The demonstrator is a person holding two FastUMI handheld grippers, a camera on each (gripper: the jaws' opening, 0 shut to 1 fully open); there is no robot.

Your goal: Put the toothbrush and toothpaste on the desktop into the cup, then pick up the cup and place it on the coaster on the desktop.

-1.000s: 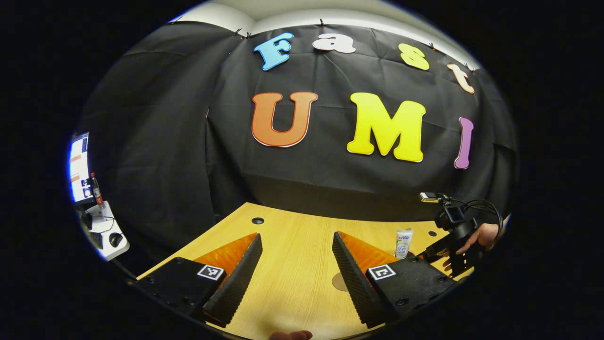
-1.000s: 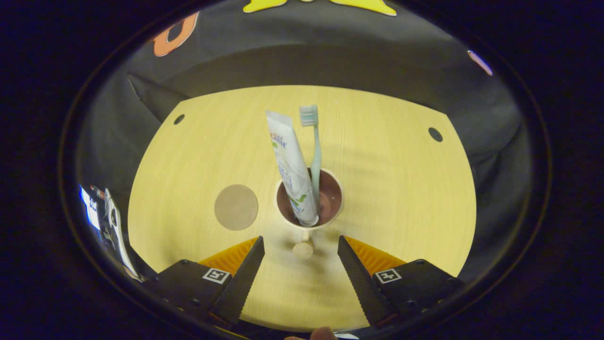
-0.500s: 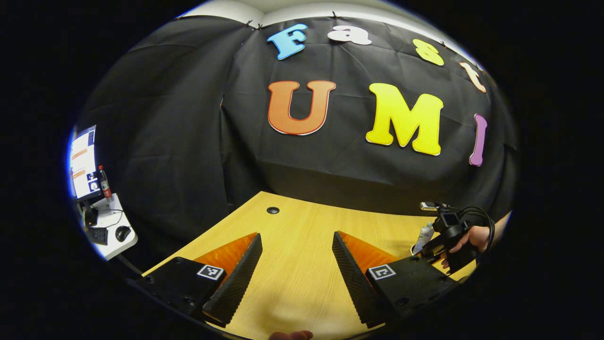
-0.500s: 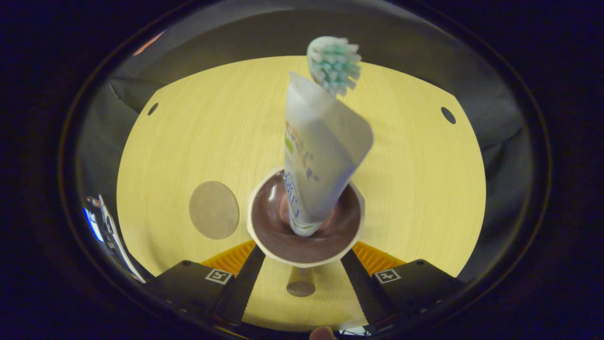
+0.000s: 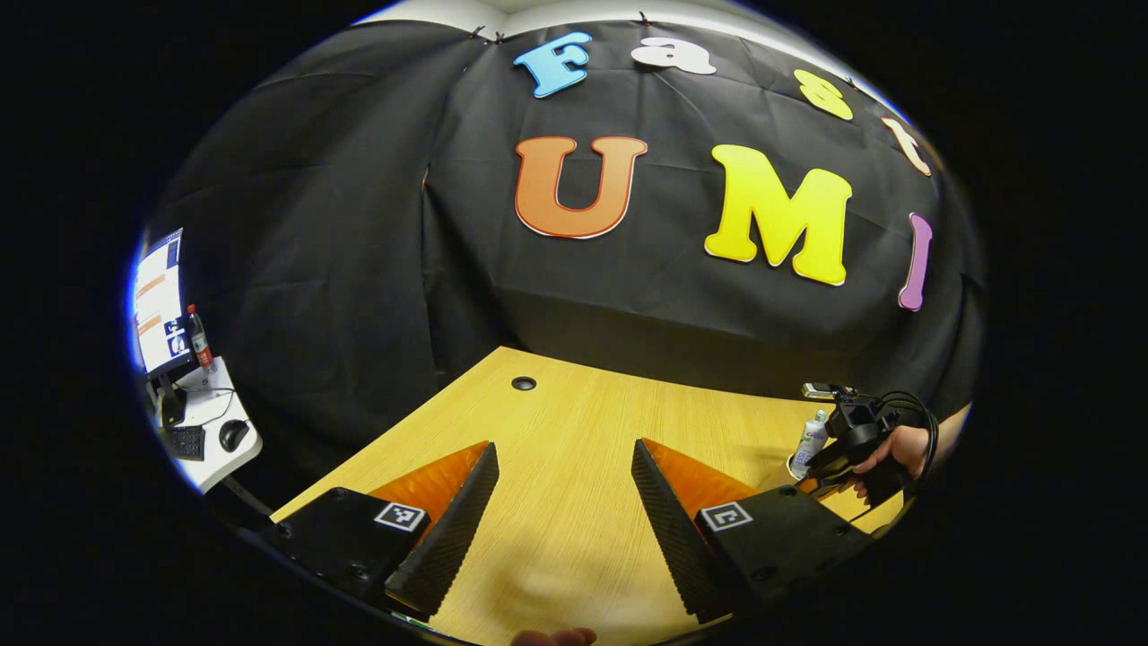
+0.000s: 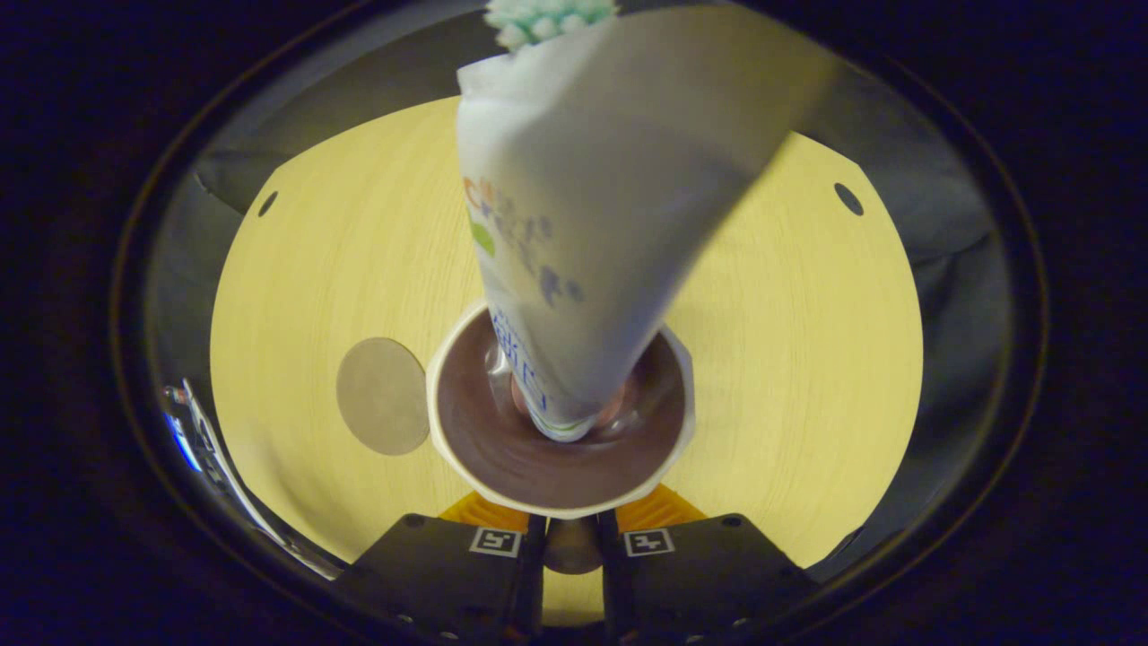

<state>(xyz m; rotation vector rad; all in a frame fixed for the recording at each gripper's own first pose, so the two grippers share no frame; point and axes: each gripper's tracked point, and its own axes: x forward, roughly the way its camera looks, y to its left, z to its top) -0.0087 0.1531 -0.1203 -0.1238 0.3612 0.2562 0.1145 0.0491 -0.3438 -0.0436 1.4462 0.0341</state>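
Note:
In the right gripper view a white cup (image 6: 448,449) with a brown inside stands close below the camera. The toothpaste tube (image 6: 592,224) rises out of it, and the toothbrush's bristles (image 6: 547,16) peek over the tube's top. My right gripper (image 6: 571,538) is shut on the cup's handle (image 6: 572,552) at the near side. The round grey coaster (image 6: 384,395) lies on the table just left of the cup. My left gripper (image 5: 564,449) hangs open over bare wood, holding nothing. Far right in its view are the right gripper (image 5: 843,453), a hand (image 5: 901,447) and the tube (image 5: 810,440).
The wooden table (image 6: 789,359) has small cable holes near its far corners (image 6: 847,198) (image 6: 267,203). Black cloth closes off the back. A side desk with a screen, a bottle and a mouse (image 5: 193,404) stands off to the left.
My right gripper has come down close to the cup and its fingers have shut on the handle. The left gripper's view has drifted slightly; it stays open.

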